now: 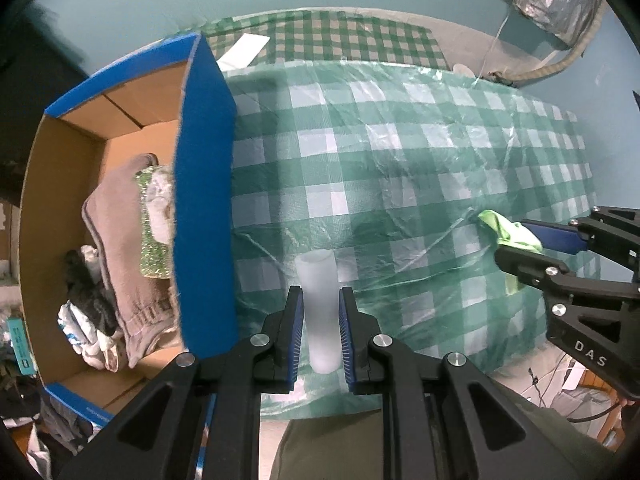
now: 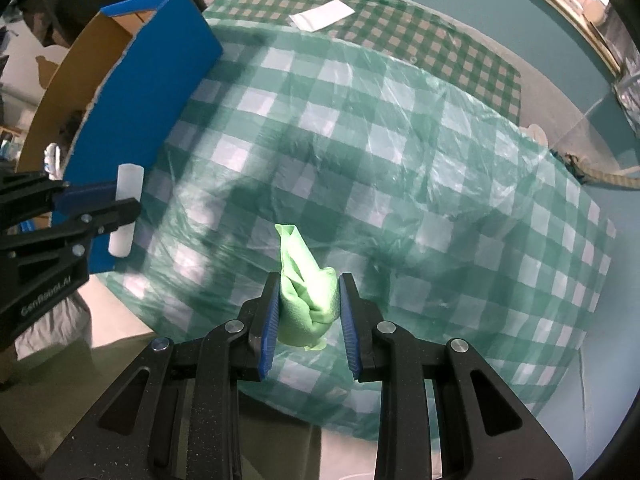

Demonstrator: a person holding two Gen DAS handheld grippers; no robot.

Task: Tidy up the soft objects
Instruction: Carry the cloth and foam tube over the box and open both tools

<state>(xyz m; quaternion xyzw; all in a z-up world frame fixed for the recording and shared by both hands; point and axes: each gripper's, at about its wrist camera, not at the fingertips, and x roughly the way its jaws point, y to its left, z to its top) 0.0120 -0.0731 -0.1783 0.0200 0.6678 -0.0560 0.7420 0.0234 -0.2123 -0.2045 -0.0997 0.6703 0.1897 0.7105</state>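
My left gripper [image 1: 320, 304] points down over the near edge of the table [image 1: 400, 152], its blue pads clamped on a frosted white foam cylinder [image 1: 318, 312] that stands lengthwise between them, one end poking out past the fingertips and the other running back toward the camera. My right gripper [image 2: 308, 300] is also closed on something: a bunched lime-green cloth [image 2: 306, 292], squeezed between the pads with a folded corner sticking out beyond the tips. Both items are lifted clear of the table rather than lying on it.

The table wears a green-and-white checked cloth under a wrinkled clear plastic sheet [image 2: 440, 168]. At its left edge sits an open cardboard box [image 1: 204, 184] with blue outer walls. Inside I can see a grey-brown folded garment [image 1: 120, 248], a green sparkly piece [image 1: 154, 248] beside it, and some white and dark fabrics [image 1: 86, 300] piled at the near end. At the far side of the table a white card [image 2: 322, 15] lies flat on the checked cloth. From the right wrist view, the left gripper and its cylinder hang just beside the box's blue wall.
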